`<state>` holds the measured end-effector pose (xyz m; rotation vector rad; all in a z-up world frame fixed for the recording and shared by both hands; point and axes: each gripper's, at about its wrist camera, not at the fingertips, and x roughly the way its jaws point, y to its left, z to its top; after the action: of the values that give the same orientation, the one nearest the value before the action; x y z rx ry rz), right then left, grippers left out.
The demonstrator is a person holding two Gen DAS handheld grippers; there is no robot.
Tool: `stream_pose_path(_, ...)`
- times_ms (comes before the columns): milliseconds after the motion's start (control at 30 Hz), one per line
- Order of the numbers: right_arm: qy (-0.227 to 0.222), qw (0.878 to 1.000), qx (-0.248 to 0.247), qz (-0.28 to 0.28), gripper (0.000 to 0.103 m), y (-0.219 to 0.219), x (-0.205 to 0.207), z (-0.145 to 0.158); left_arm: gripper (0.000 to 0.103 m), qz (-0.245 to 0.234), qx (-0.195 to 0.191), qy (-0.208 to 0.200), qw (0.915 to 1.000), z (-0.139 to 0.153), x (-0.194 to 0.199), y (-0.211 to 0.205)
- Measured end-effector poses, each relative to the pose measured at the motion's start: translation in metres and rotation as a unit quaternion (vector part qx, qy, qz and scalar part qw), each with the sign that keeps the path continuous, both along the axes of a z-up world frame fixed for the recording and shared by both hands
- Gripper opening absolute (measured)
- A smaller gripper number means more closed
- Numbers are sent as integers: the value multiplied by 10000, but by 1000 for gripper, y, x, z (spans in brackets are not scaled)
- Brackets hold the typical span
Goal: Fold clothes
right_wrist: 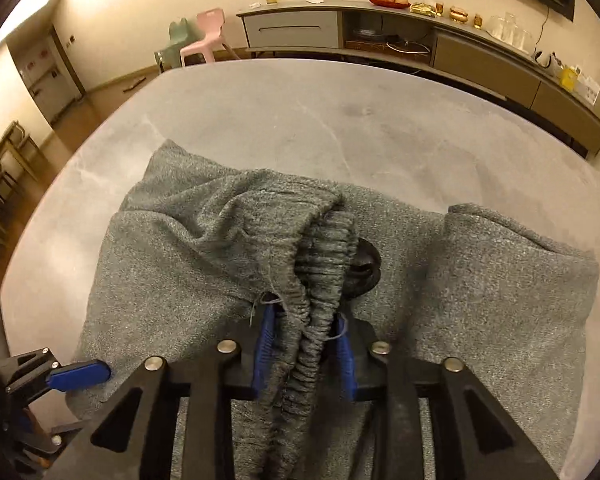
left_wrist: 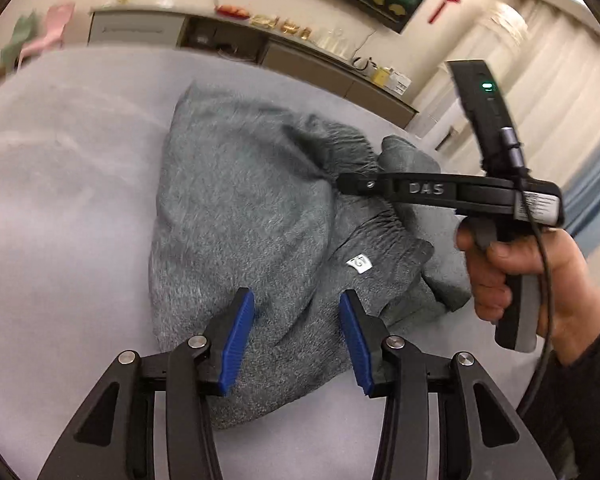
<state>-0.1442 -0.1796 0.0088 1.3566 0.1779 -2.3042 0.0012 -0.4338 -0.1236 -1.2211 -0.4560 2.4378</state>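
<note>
Blue ribbed fingers (right_wrist: 265,354) pinching ruched elastic waistband (right_wrist: 324,264) — fuzzy grey knit pants (left_wrist: 236,200), marbled table (right_wrist: 300,112)

A pale grey counter (right_wrist: 340,120) with faint lighter veins and a rounded far edge carries 1 thing: a crumpled grey knit garment (right_wrist: 172,256) lying directly on its surface. In the left wrist view the garment (left_wrist: 236,208) covers the middle of the counter (left_wrist: 68,184), a small white tag (left_wrist: 359,265) showing near its ribbed waistband. The surface around it is bare.
</note>
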Motion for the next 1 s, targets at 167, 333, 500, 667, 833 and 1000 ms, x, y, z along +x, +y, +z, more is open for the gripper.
stream_pose_path(167,1157,9926,97,-368,54,33,49,70,47,729,921,62,9931,37,-25,-81)
stream_pose_path(333,1092,9874,-129,1136,54,-29,121,76,53,911,927,-548,9900,29,-117,-97)
stream_pose_path(500,838,9881,271,1258,53,-25,137,25,40,651,163,-835,9942,5,-171,-73)
stream_pose_path(667,553,9928,171,1044,53,-9,136,-8,39,452,-339,-689,9960,8,-196,-56)
stream_pose_path(833,510,9943,-295,885,53,5,124,-17,40,375,-89,-684,9969,26,-188,-68)
stream_pose_path(1000,896,9947,-159,473,53,-5,54,-13,40,268,15,-309,9992,49,-144,-74)
